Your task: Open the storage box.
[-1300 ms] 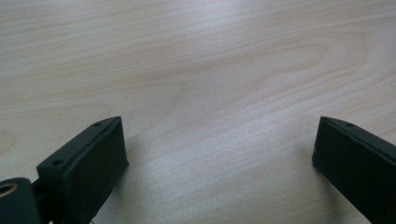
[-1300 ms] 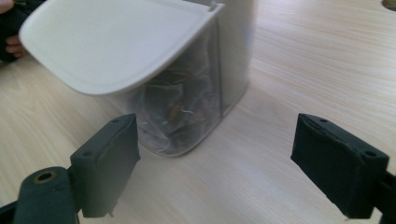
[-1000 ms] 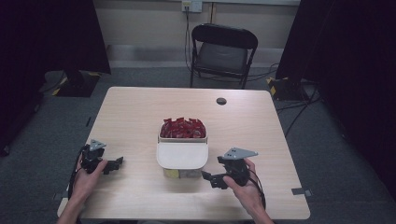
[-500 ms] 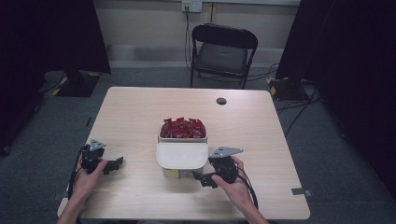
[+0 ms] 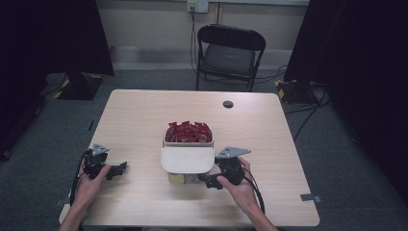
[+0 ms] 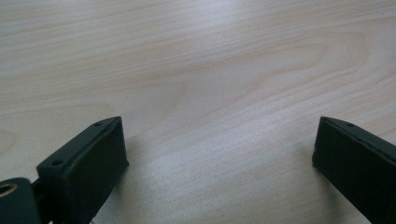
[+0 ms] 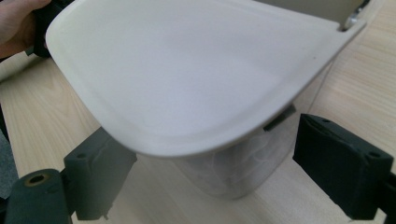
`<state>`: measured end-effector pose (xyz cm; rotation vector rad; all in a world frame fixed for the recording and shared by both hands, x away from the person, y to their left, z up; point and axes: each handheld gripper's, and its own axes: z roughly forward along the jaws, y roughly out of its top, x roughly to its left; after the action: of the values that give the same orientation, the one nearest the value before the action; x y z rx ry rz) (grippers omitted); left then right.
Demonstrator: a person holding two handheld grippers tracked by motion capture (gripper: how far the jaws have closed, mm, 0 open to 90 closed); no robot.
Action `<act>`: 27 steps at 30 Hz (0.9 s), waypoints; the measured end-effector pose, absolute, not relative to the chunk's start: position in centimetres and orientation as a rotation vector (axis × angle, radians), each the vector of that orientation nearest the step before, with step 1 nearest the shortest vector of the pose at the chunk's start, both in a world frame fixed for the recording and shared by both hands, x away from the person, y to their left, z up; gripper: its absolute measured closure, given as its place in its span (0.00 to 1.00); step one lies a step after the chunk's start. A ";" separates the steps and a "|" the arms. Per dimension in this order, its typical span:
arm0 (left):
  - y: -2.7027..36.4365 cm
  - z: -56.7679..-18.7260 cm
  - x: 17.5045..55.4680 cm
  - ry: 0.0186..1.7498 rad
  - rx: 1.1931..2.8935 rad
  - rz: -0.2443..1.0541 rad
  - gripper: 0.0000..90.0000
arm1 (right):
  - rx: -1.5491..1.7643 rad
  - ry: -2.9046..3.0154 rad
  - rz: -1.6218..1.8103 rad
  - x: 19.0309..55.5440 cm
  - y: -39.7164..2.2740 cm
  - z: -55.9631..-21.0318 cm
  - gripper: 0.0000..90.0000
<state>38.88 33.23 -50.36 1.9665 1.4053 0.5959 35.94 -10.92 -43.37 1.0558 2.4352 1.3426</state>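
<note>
Since the earlier frame my right hand-held gripper (image 5: 208,182) moved in under the white lid (image 5: 187,159) of the container (image 5: 188,142); its jaws have just been opening and grip nothing. Left hand-held gripper (image 5: 121,168) rests spread. I judge the red packets (image 5: 188,132) untouched. Pale wooden counter (image 5: 144,115), dark room, folding chair (image 5: 230,53) behind

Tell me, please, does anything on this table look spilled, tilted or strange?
Nothing looks spilled. The red packets stay inside the container. One oddity: its white lid hangs open toward the person, over the translucent front. The right gripper sits open beside it, under the lid's edge.
</note>
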 end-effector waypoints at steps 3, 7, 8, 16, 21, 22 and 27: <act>33.2 -50.4 38.9 1.405 1.967 0.596 0.03 | 1.061 2.436 1.353 36.0 -10.9 -43.4 0.12; 33.2 -50.4 38.9 1.407 1.965 0.596 0.03 | 1.062 2.425 1.369 36.0 -10.9 -43.1 0.12; 33.2 -50.4 38.9 1.406 1.966 0.596 0.03 | 1.061 2.420 1.372 36.0 -11.0 -43.0 0.12; 33.2 -50.4 38.9 1.406 1.966 0.596 0.03 | 1.071 2.396 1.387 36.1 -11.0 -42.5 0.13; 33.2 -50.4 38.9 1.407 1.964 0.596 0.03 | 1.077 2.385 1.385 36.4 -10.8 -42.0 0.12; 33.2 -50.4 38.9 1.406 1.968 0.598 0.03 | 1.074 2.386 1.374 36.4 -10.7 -41.9 0.11; 33.2 -50.4 38.9 1.408 1.966 0.597 0.03 | 1.089 2.368 1.398 37.0 -10.7 -41.5 0.10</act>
<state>38.86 33.22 -50.37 1.9657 1.4078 0.5966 37.00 -10.69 -41.49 1.0895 2.3679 1.3976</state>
